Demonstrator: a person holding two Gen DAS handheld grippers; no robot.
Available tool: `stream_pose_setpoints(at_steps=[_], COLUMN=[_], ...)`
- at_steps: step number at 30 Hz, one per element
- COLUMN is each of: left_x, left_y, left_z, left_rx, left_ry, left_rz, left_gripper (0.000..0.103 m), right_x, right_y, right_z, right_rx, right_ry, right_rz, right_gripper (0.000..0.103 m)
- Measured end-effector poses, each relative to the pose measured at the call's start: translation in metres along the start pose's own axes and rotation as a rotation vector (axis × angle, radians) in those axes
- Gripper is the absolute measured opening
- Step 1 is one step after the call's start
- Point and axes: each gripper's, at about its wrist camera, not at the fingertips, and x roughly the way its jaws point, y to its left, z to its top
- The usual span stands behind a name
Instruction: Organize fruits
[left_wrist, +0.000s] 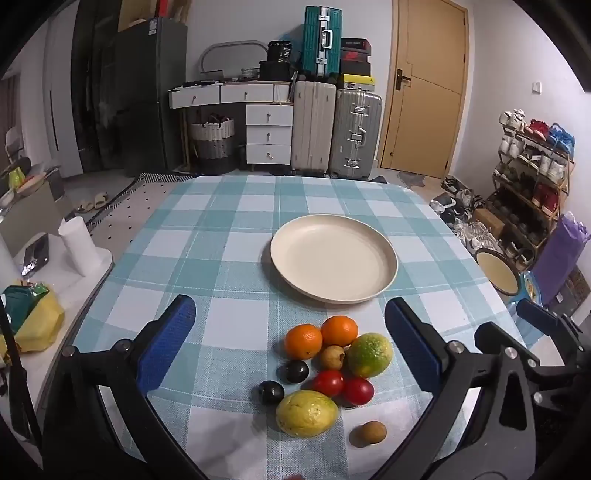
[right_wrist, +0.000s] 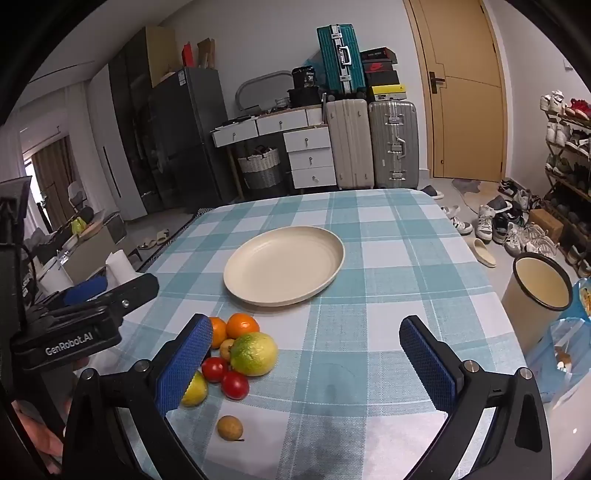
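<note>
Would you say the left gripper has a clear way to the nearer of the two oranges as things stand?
Probably yes. The left gripper is open above the fruit pile, and the orange sits at the pile's far edge with nothing over it, though the second orange and a small tan fruit crowd it.

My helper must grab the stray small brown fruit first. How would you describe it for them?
On the checked tablecloth, nearer than the cream plate, lies a fruit cluster. The small brown fruit sits alone beside the big yellow fruit, the only piece touching nothing.
</note>
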Motion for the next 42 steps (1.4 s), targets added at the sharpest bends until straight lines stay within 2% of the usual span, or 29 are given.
stream_pose_setpoints(at_steps=[2, 8, 26, 42], left_x=[-0.004, -0.016, -0.014, -0.01], left_y=[0.001, -0.005, -0.002, 0.001], left_z=[-0.001, -0.004, -0.01, -0.009], left_rx=[0.008, 0.022, 0.02, 0.01], left_ry=[-0.057, -0.069, -0.079, -0.048], left_rz=[-0.017, -0.011, 0.014, 0.017], left_gripper=[0.102, 0.102, 0.102, 0.102], right_x=[0.0, -0.003, 0.003, 0.002], right_y=[0.001, -0.003, 0.008, 0.012], right_z=[0.0, -0.002, 0.002, -0.003], right_rx=[0.0, -0.005, -0.039, -0.062], right_ry=[0.002, -0.011, -0.004, -0.014], right_rz=[0.006, -0.009, -0.011, -0.008], right_gripper=[0.103, 0.103, 0.103, 0.103])
